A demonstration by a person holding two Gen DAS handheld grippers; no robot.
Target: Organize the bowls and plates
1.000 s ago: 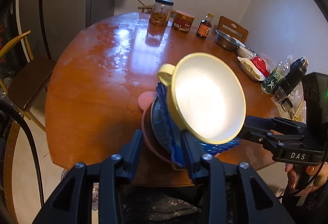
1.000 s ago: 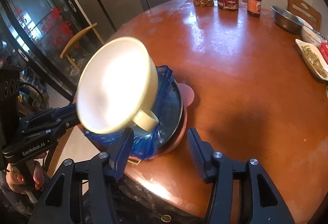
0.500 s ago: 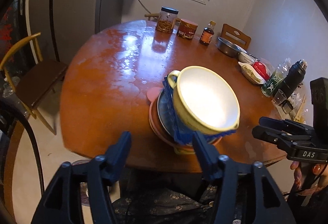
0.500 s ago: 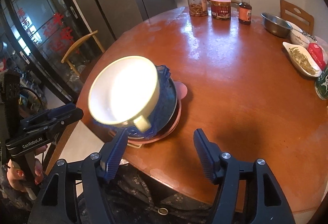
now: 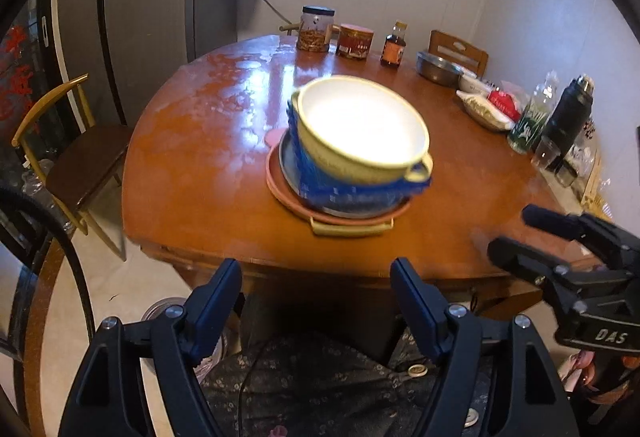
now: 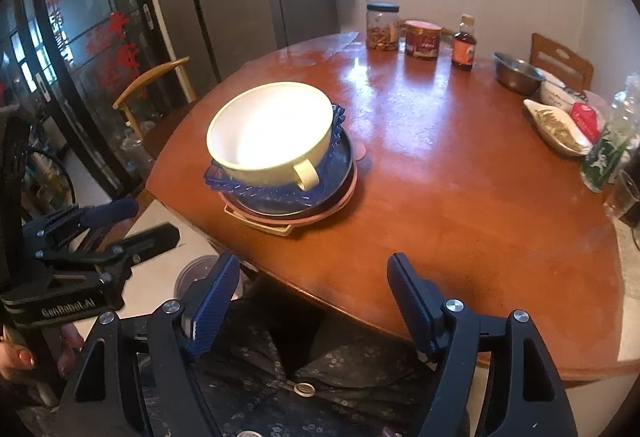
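Near the tabletop's [image 6: 460, 197] front edge sits the stack: a cream bowl [image 6: 272, 129] in a blue ruffled dish [image 6: 276, 193], on a dark plate [image 6: 340, 161] and pink plate [image 6: 332, 211]. "GenRobot.AI" marks the left gripper [image 5: 316, 293], "DAS" the right gripper [image 6: 312, 287]. Both jaws are spreading wider, nothing between them, short of the stack. A jar [image 6: 383, 25], red tin [image 6: 422, 39] and sauce bottle [image 6: 464, 45] line the far edge.
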